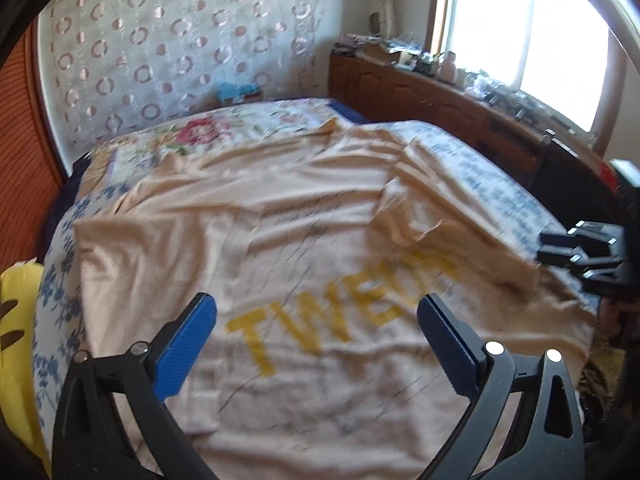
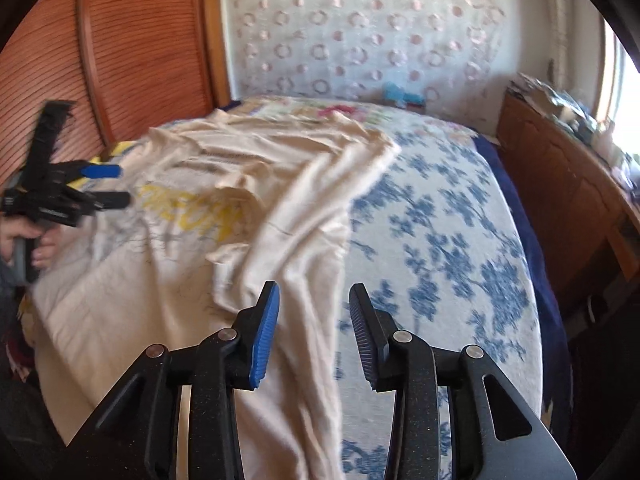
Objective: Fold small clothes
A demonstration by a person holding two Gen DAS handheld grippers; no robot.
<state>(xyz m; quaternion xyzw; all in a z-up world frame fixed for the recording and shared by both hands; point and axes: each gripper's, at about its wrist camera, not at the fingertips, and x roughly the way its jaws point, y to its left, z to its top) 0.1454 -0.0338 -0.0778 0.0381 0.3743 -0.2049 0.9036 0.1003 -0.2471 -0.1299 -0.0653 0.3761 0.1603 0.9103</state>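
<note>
My left fingers and right fingers hang released above the cream shirt spread on the bed.

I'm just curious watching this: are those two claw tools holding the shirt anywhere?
No. The left gripper and right gripper both stand open above the cream T-shirt, pads touching nothing.

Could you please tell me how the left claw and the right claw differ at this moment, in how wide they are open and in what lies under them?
The left claw gapes wide; the right claw is open only narrowly. The left claw hangs over the yellow lettering on the cream shirt; the right claw is at the shirt's edge beside the blue flowered bedspread. Both are empty, with blue pads.
</note>
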